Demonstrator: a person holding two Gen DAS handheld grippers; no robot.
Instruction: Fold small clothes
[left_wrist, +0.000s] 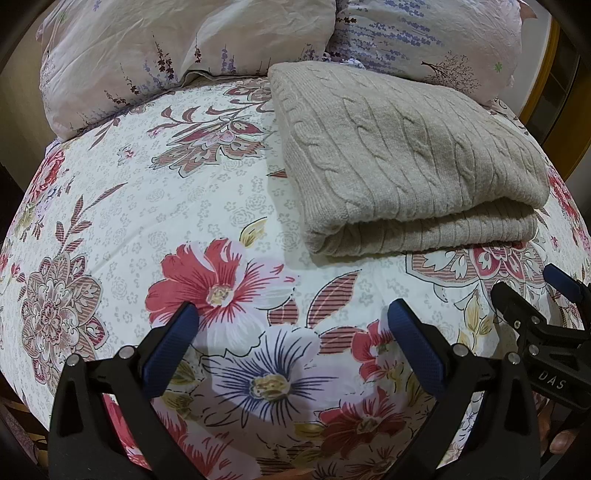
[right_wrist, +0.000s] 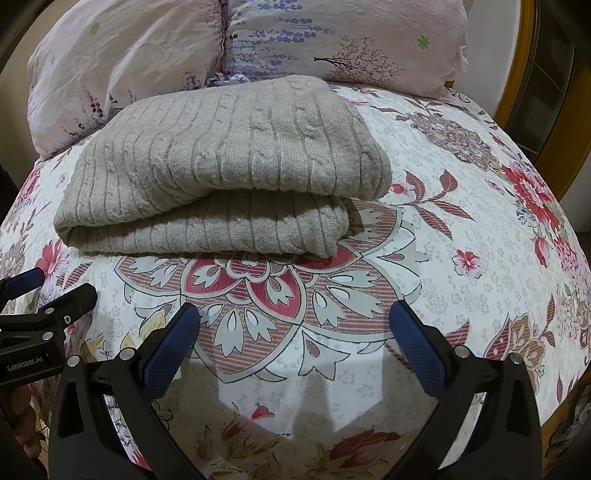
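A beige cable-knit sweater (left_wrist: 406, 158) lies folded in layers on the floral bedsheet (left_wrist: 166, 184); it also shows in the right wrist view (right_wrist: 229, 162). My left gripper (left_wrist: 293, 314) is open and empty, hovering above the sheet, with the sweater ahead and to its right. My right gripper (right_wrist: 295, 314) is open and empty, hovering above the sheet just in front of the sweater's folded edge. The right gripper also shows at the right edge of the left wrist view (left_wrist: 532, 284), and the left gripper at the left edge of the right wrist view (right_wrist: 55, 284).
Two pale floral pillows (left_wrist: 177, 48) (right_wrist: 332, 40) lie behind the sweater at the head of the bed. A yellow wooden frame (right_wrist: 517, 74) stands beyond the bed on the right. The bed's edge drops off at left and right.
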